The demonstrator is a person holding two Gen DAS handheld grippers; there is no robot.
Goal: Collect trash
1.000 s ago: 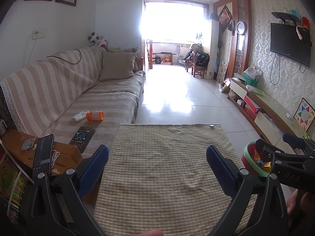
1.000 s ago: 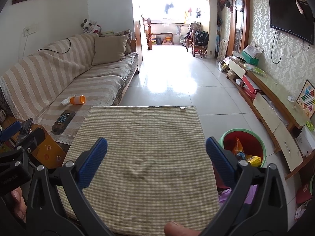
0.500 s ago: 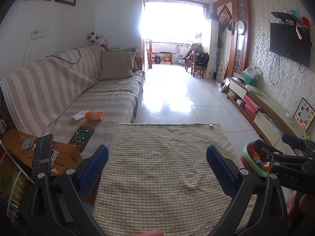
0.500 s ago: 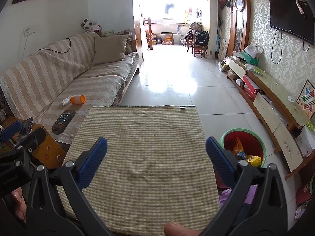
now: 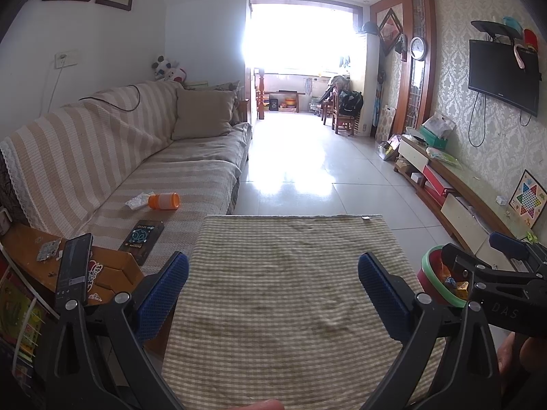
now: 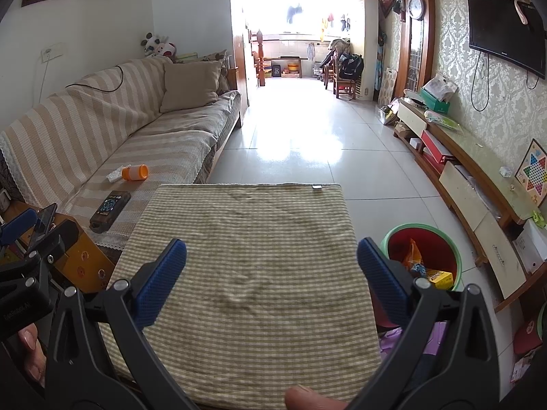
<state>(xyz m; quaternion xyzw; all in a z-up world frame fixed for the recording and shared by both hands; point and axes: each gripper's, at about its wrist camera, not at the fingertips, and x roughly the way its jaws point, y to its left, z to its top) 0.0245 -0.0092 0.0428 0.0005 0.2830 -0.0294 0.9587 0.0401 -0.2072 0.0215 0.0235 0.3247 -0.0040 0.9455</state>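
left claw (image 5: pixel 272 283): wide, nothing between its blue pads, held level over the near half of the surface.
right claw (image 6: pixel 271 266): wide too and holding nothing, also over the near half, just right of the left one; its black frame shows at the right edge of the left view.
why held so: both point down the room with nothing near the pads, which reads as a pause to look for the next piece, not a reach.
surface (image 6: pixel 246 239): covered by a green checked cloth, a little wrinkled near the middle; nothing lies on it, so no trash is left here to my eye.
bin (image 6: pixel 454 244): red inside with a green rim, on the floor off the right edge of the surface; it holds an orange wrapper, a yellow packet and some smaller bits, and looks part full.
sofa (image 5: pixel 112 157): left of the surface, under a striped cover.
trash left: an orange cup (image 5: pixel 164 201) lies on its side on the sofa seat, touching a crumpled tissue (image 5: pixel 138 201); both are well apart from either claw.
box (image 5: pixel 142 236): dark, flat on the seat's front edge; i cannot tell if it is trash.
next, as i judge: the left claw is the nearer one for the cup and tissue.
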